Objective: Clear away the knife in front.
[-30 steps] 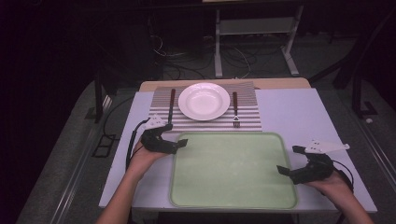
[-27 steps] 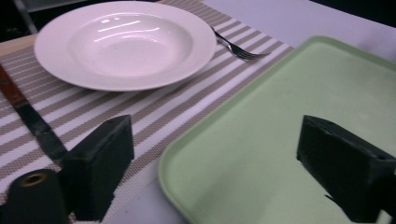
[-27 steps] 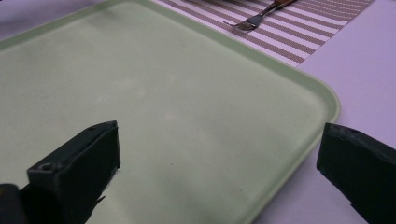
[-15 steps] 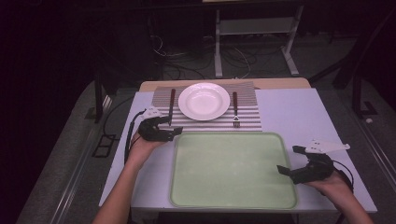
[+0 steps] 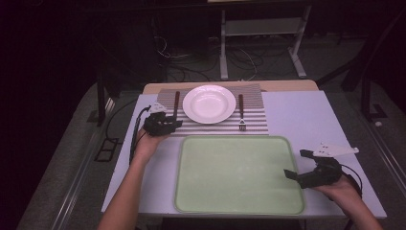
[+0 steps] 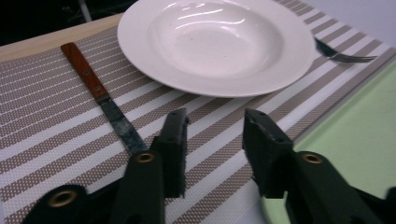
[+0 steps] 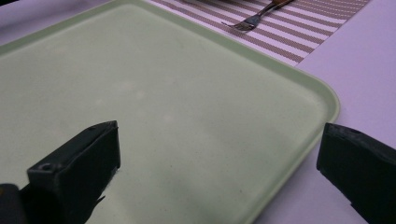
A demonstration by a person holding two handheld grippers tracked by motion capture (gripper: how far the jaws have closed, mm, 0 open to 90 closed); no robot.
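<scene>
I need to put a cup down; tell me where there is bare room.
The green tray lies bare between the two claws. The white tabletop right of the striped placemat is bare too. The placemat is crowded: plate in the middle, knife and left claw on one side, fork on the other.

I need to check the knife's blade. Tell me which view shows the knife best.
The left gripper view: the knife lies close, its red-brown riveted handle and dull blade clear on the striped placemat. The high view shows it small, left of the plate, partly hidden by the left tongs.
</scene>
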